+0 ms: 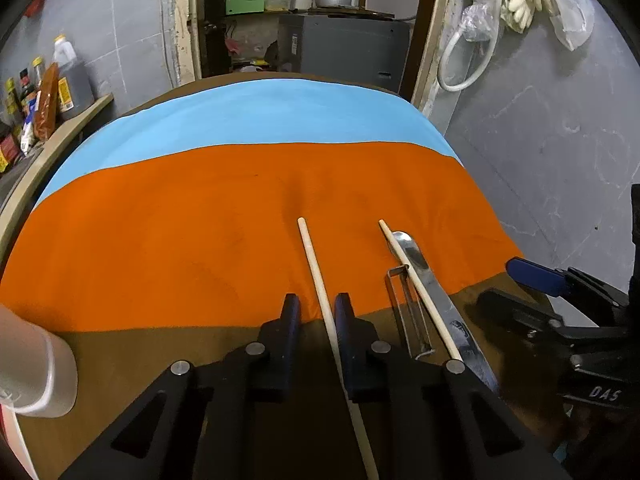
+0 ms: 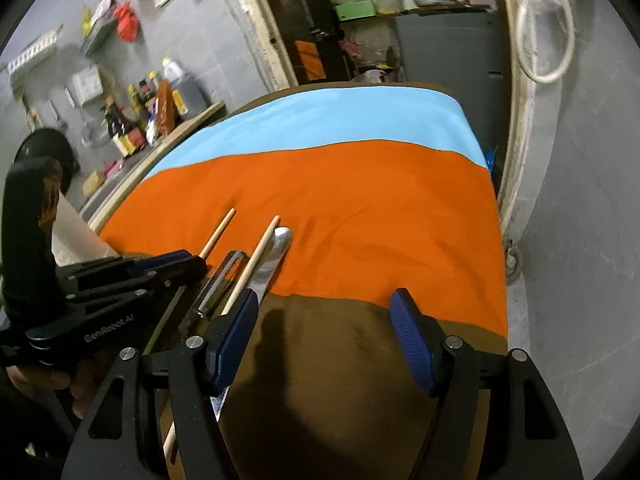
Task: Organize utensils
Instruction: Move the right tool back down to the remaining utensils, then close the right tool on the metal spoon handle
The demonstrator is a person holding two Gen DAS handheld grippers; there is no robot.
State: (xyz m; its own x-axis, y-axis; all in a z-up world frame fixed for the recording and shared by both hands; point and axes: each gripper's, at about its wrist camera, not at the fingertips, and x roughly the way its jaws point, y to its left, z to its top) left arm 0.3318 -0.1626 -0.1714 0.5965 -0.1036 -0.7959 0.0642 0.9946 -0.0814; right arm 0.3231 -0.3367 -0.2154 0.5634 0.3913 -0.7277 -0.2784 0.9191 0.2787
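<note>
Desk (image 1: 120,352) covered by cloth in three bands: brown along the near edge, orange (image 1: 180,240) across the middle, light blue (image 1: 240,120) toward the far edge. Left hand-held gripper (image 1: 318,308) low over the brown band near the near edge, jaws narrowed to a slim gap with a wooden chopstick (image 1: 316,272) running between the two blue pads; pad contact with the stick not clear, so grasp cannot be confirmed. Tip of that chopstick out on the orange band, shaft trailing back under the gripper body toward the near edge. Second chopstick (image 1: 416,288) just to the right, roughly parallel, lying against a metal knife (image 1: 428,276) with rounded tip on the orange band and blade running back over the brown band. Metal peeler (image 1: 408,312) between the two chopsticks, close beside the second one, straddling the orange-brown seam. Right hand-held gripper (image 2: 326,308) over the brown band toward the desk's right side, jaws spread wide, nothing between them; left pad (image 2: 236,332) directly above the knife blade, contact not determinable. Same gripper in the left wrist view at the right edge (image 1: 532,280). White cup (image 1: 36,364) at the desk's near-left corner. Bottles and packets (image 2: 148,112) on a shelf beyond the left edge, well apart from the utensils.
</note>
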